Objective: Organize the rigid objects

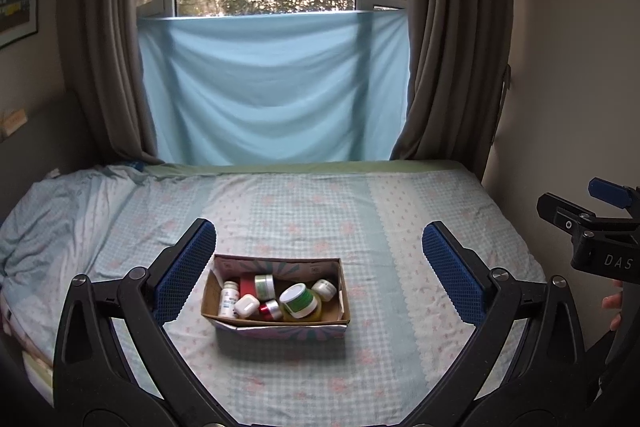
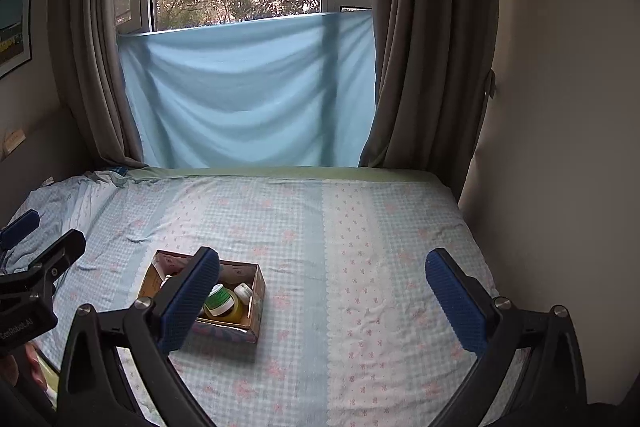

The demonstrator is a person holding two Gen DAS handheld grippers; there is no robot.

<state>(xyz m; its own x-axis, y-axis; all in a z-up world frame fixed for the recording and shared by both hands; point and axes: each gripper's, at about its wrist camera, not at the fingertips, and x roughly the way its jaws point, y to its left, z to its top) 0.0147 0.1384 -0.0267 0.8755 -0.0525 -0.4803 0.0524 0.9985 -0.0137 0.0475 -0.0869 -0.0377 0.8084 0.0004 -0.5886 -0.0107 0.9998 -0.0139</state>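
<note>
My left gripper [image 1: 320,271] has its blue fingers [image 1: 182,275] spread wide with nothing between them, hovering above the bed [image 1: 360,219] and framing the cardboard box [image 1: 276,325] without touching it. My right gripper [image 2: 322,301] is just as wide and empty, held off to the right of the box [image 2: 256,307], its left finger [image 2: 188,301] overlapping it in view. The box sits on the checked sheet with jars, a white bottle [image 1: 229,299] and a green-lidded jar [image 1: 298,301] inside.

bed [image 1: 400,227] | covered by checked floral sheet | cardboard box [image 1: 276,331] of jars set near middle
</note>
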